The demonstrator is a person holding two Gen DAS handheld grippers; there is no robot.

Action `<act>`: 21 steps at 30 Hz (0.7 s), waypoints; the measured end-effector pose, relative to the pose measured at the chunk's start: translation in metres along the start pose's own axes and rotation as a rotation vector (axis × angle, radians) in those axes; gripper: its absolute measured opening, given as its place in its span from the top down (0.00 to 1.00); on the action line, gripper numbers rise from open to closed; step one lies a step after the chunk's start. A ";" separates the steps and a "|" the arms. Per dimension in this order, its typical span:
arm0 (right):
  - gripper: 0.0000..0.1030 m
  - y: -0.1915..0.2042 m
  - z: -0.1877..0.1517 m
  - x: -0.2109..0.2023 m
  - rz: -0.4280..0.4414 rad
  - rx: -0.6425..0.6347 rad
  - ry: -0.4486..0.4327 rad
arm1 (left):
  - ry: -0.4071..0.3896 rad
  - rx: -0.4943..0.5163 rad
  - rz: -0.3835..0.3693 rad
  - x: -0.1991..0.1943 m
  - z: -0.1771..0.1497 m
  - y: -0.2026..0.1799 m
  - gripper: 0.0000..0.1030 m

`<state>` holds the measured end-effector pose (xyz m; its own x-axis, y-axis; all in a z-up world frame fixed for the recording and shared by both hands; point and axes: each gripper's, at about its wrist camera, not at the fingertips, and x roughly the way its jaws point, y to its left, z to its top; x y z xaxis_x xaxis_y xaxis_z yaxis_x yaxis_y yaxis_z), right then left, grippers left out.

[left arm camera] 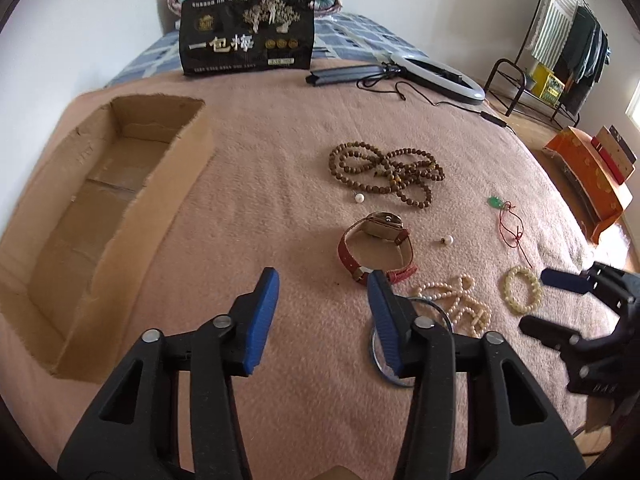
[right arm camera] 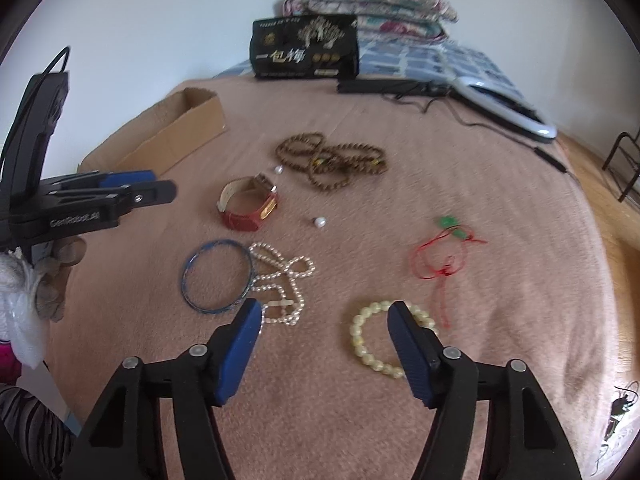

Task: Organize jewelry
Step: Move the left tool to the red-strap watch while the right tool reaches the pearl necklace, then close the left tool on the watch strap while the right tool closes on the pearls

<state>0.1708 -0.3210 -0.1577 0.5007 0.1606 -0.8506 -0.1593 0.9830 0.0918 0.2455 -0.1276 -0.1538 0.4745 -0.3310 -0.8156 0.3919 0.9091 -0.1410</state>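
Both tools apart and empty above the pink blanket (left arm camera: 280,184): left tool (left arm camera: 322,280) near red-strapped watch (left arm camera: 376,240) and blue bangle (right arm camera: 218,276), right tool (right arm camera: 324,312) over yellow bead bracelet (right arm camera: 374,338), cardboard box (left arm camera: 100,216) far left.

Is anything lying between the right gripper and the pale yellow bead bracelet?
Nothing visible does. The right gripper is open just above the blanket, and the pale yellow bead bracelet lies beside its right finger, partly behind it. The pearl necklace sits off to the left.
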 end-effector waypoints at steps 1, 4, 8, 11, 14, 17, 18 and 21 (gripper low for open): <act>0.39 0.002 0.001 0.006 0.008 -0.006 0.012 | 0.008 -0.012 -0.009 0.005 0.002 0.001 0.60; 0.45 0.005 0.004 0.023 0.018 -0.024 0.050 | 0.018 -0.047 -0.030 0.017 0.006 0.005 0.60; 0.52 0.007 0.005 0.040 0.038 -0.031 0.097 | 0.039 -0.054 -0.049 0.031 0.012 0.006 0.60; 0.52 0.009 0.005 0.046 0.040 -0.046 0.117 | 0.051 -0.055 -0.060 0.039 0.015 0.005 0.60; 0.52 0.011 0.008 0.050 0.029 -0.075 0.125 | 0.068 -0.063 -0.067 0.050 0.015 0.004 0.60; 0.55 0.014 0.009 0.053 0.018 -0.094 0.133 | 0.085 -0.080 -0.081 0.058 0.017 0.006 0.60; 0.55 0.015 0.009 0.054 0.015 -0.105 0.135 | 0.087 -0.083 -0.084 0.060 0.017 0.006 0.61; 0.63 0.017 0.011 0.056 0.015 -0.120 0.135 | 0.093 -0.080 -0.085 0.065 0.018 0.004 0.61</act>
<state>0.2056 -0.2938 -0.1981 0.3796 0.1532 -0.9124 -0.2699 0.9616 0.0492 0.2919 -0.1499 -0.1969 0.3660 -0.3860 -0.8468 0.3617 0.8974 -0.2527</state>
